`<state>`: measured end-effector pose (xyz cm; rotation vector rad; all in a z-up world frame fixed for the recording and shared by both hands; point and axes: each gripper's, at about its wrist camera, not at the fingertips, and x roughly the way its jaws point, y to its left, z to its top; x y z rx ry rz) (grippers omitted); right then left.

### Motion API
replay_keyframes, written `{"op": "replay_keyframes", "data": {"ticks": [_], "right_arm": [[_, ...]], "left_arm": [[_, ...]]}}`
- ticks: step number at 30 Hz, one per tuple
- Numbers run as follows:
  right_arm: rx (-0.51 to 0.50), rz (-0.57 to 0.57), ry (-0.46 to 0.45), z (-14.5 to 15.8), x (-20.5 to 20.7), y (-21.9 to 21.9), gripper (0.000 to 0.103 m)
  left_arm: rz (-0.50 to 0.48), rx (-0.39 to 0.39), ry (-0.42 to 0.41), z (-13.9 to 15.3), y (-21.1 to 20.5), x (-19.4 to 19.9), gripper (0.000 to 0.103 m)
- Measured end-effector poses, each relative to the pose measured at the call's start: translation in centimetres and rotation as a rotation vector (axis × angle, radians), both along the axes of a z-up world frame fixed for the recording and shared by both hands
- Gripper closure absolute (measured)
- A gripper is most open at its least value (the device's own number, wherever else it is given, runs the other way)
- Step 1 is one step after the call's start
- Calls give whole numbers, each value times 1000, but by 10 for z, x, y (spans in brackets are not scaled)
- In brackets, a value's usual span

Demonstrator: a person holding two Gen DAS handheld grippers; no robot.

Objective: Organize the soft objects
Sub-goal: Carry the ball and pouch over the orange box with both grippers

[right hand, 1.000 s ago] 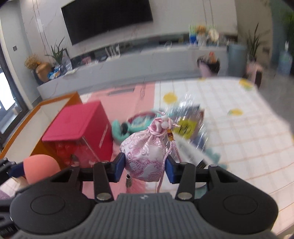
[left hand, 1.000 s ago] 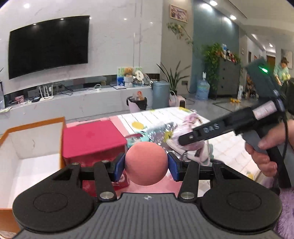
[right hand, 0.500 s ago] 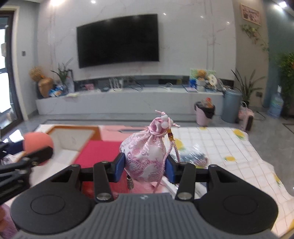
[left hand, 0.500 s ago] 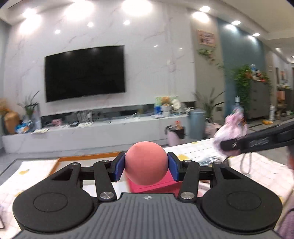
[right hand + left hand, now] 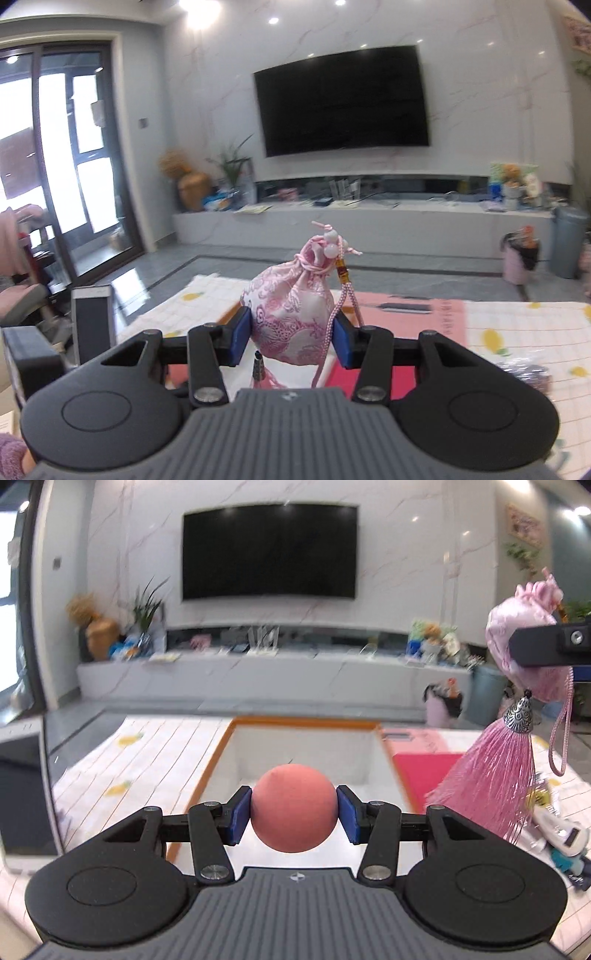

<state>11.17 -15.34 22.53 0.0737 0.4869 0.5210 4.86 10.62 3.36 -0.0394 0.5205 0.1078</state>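
- The table under a white gridded cloth with yellow fruit prints [image 5: 110, 768] runs wide and bare on the left side of the left wrist view; its far edge meets grey floor, with open room beyond up to the long low white TV console [image 5: 258, 664] and the black wall-mounted television [image 5: 269, 550].
- The big open cardboard box with orange rim and white inside [image 5: 303, 738] sits straight ahead of the left gripper, its mouth open upward, with bare cloth along its left rim.
- A red flat-topped box [image 5: 424, 771] stands just beside the cardboard box's right wall; the right wrist view shows only strips of red below its jaws.
- The left gripper [image 5: 294, 814] pinches a round salmon-pink foam ball [image 5: 294, 808] between its blue pads, held in the air over the near part of the cardboard box.
- The right gripper [image 5: 291, 334] clamps a pink brocade drawstring pouch [image 5: 288, 314] by its belly, neck upright, above the table.
- Only the left wrist view shows the pouch from the side, high at the right edge, with its long pink tassel under a silver cap [image 5: 495, 775] hanging free over the red box's corner.
- Only the right wrist view shows the glass sliding doors [image 5: 55, 166] and a dark upright device [image 5: 92, 325] at the table's left edge.
- Small packets and toys [image 5: 557, 834] crowd the cloth on the right.
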Motion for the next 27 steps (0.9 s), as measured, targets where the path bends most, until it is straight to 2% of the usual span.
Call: {"op": "replay_keyframes", "data": {"ticks": [3, 7, 10, 13, 15, 17, 21, 24, 27], "right_arm": [[4, 50, 33, -7, 5, 22, 57], [-15, 128, 102, -30, 15, 49, 57], [-109, 170, 170, -56, 22, 73, 57], [-125, 193, 273, -80, 31, 86, 57], [-149, 213, 304, -93, 35, 95, 57], [-166, 210, 316, -101, 41, 102, 57], [-127, 194, 333, -104, 57, 101, 57], [-162, 233, 339, -107, 68, 111, 57], [-194, 156, 223, -104, 66, 111, 57]], "left_arm": [[40, -39, 77, -6, 22, 4, 46], [83, -83, 153, -14, 43, 9, 46], [87, -81, 180, -16, 48, 13, 46], [58, -85, 195, -14, 44, 16, 46], [44, -87, 207, -16, 41, 20, 46], [53, -90, 220, -18, 42, 22, 46], [68, -129, 232, -21, 51, 26, 46], [90, -129, 240, -22, 54, 28, 46], [93, -122, 241, -21, 54, 27, 46]]}}
